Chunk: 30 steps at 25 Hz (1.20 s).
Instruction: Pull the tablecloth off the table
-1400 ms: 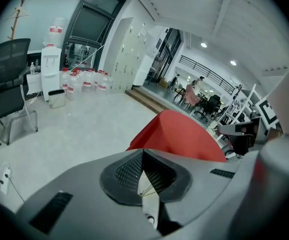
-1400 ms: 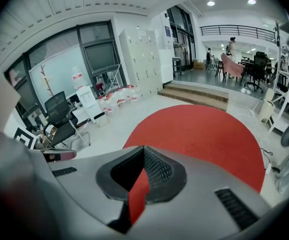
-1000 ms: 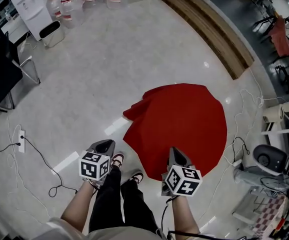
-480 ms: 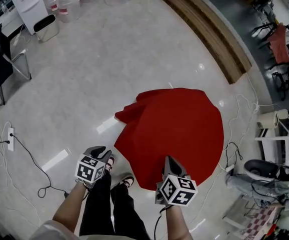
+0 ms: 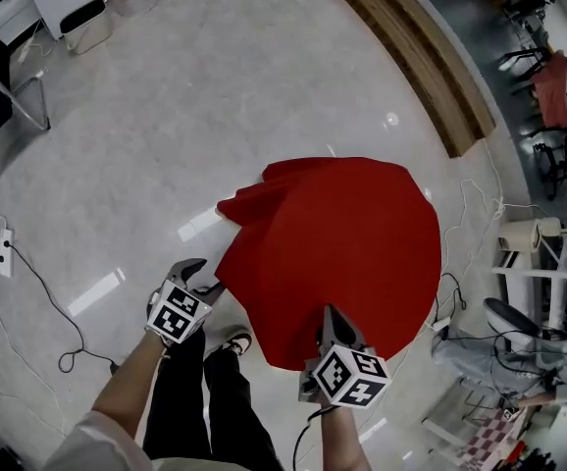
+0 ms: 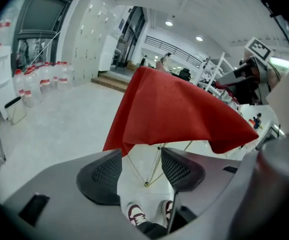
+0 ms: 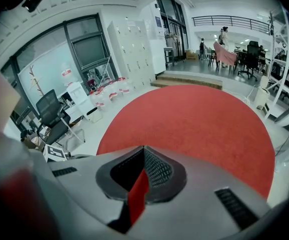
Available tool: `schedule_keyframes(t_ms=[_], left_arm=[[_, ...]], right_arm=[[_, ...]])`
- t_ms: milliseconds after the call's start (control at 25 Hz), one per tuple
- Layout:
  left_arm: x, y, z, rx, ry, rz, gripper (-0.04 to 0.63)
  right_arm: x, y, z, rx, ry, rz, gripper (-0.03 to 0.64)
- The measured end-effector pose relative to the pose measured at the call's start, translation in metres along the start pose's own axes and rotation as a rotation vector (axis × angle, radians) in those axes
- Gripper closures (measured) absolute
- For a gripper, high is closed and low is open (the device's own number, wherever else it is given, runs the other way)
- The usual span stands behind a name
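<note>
Tablecloth (image 5: 347, 238) in red drapes a round table whose top we cannot see; only its thin legs (image 6: 146, 184) show beneath the hem in the left gripper view. We see the right gripper (image 5: 331, 314) clenched on the near hem, a strip of red cloth pinched between its closed jaws, and we judge this to be the anchor for a pull toward the person. The left gripper (image 5: 197, 281) is released. Its jaws have just been opening and stand wide apart, with no cloth between the pads; through the gap we see only the table's legs, the pale floor (image 5: 215, 116) and the person's shoes (image 5: 232, 342). It sits just beside the cloth's left edge, where a fold (image 5: 244, 207) is rucked up. We read that as lining up for a second hold, so that the fabric comes off evenly rather than twisting round one corner. The left forearm (image 5: 131, 386) reaches forward and outward from the bottom of the head view, while the right forearm (image 5: 340, 444) runs straight ahead. Each gripper tips steeply toward the floor with its marker cube (image 5: 178, 314) turned up to the camera. The cloth covers the table almost wholly, so we judge the pull itself not yet done.
</note>
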<state>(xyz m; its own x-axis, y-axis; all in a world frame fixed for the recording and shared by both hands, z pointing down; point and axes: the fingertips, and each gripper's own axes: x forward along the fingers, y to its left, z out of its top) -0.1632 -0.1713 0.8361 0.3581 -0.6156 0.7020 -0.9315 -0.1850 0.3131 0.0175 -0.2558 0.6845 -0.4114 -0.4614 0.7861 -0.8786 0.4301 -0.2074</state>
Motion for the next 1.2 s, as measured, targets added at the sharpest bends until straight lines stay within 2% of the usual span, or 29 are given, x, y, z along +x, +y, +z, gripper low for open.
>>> schedule_keyframes(t_ms=[80, 160, 320, 520, 680, 840, 1200], left_arm=[[0.002, -0.005, 0.007, 0.097, -0.020, 0.002, 0.348], [0.003, -0.004, 0.019, 0.160, -0.062, 0.019, 0.348], [0.010, -0.007, 0.043, 0.178, -0.149, -0.020, 0.331], [0.005, -0.017, 0.056, 0.239, -0.160, -0.065, 0.349], [-0.005, -0.016, 0.070, 0.252, -0.188, -0.042, 0.481], [-0.015, -0.017, 0.079, 0.239, -0.198, -0.053, 0.552], [-0.041, -0.021, 0.086, 0.163, -0.148, -0.021, 0.574]], right_arm=[[-0.002, 0.000, 0.001, 0.005, -0.004, -0.001, 0.591], [-0.002, 0.000, 0.004, 0.011, -0.011, -0.001, 0.591], [0.000, -0.002, 0.003, 0.011, -0.023, -0.004, 0.592], [-0.001, 0.003, -0.002, 0.019, -0.023, -0.003, 0.591], [-0.003, 0.003, 0.000, 0.026, -0.031, 0.000, 0.592], [-0.007, 0.004, 0.002, 0.045, -0.043, -0.008, 0.592], [-0.031, -0.003, -0.004, 0.084, -0.045, -0.032, 0.591]])
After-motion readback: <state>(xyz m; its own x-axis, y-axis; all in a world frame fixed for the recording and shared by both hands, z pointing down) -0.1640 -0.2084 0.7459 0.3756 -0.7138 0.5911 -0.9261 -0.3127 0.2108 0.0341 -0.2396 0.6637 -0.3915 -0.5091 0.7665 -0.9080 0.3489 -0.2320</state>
